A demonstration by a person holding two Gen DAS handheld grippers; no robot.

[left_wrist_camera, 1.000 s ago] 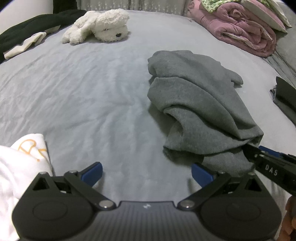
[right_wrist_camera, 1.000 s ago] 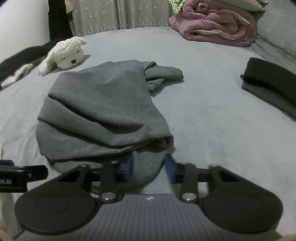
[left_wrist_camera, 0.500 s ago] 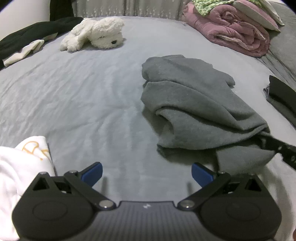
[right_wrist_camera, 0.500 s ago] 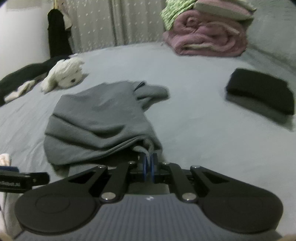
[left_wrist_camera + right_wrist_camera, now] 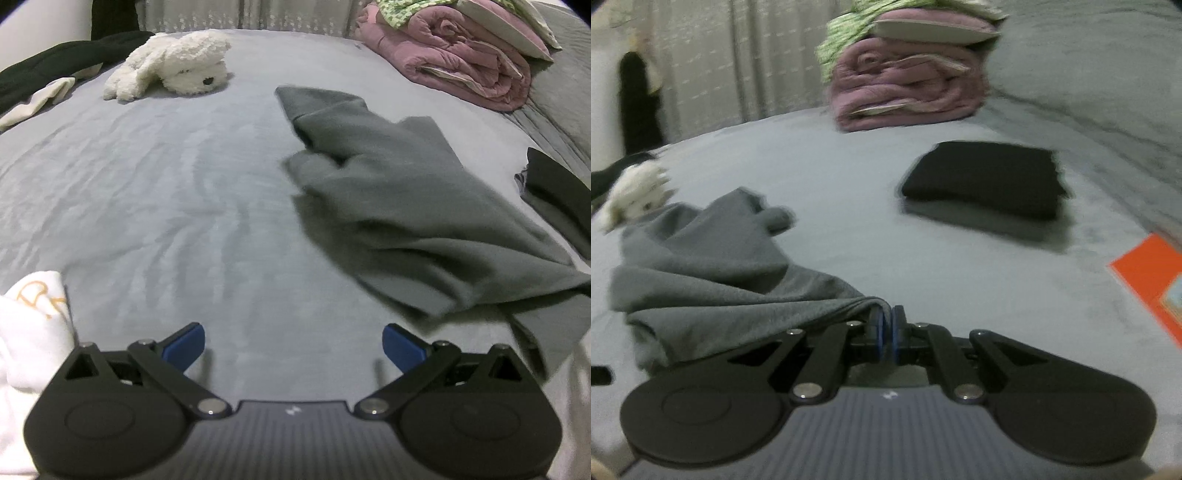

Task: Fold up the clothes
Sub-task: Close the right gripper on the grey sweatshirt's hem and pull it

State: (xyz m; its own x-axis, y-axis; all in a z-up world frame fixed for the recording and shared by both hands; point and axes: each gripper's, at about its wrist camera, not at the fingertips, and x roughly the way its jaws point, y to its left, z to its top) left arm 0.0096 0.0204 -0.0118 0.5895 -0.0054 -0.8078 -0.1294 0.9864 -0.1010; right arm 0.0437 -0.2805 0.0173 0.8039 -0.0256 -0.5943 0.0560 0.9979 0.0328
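The right gripper (image 5: 885,330) is pressed together on a bunched edge of the grey garment (image 5: 713,291), the blue pads meeting with a gathered tuft of cloth between them; from that pinch the fabric fans out to the gripper's left and away across the bed (image 5: 849,206), lying rumpled in several soft ridges with a loose end curled at its far side; the left gripper (image 5: 291,345) stands wide apart and holds nothing, low over bare sheet, and in its view the same grey garment (image 5: 399,206) lies ahead and to its right, its long axis running from the near right corner diagonally away toward the middle of the bed; the clamped corner is therefore on the right hand's side, and the free near edge sits just beyond the left gripper's right finger, so the left hand looks the better placed to take a second corner, probably by reaching rightward and forward; with one pinch only, the cloth would likely drag in a heap, not spread; further out lie a white garment (image 5: 29,332) at the left gripper's near left, a folded black garment (image 5: 982,181) to the right, a plush toy (image 5: 173,64), and a pink quilt (image 5: 905,92) at the far end.
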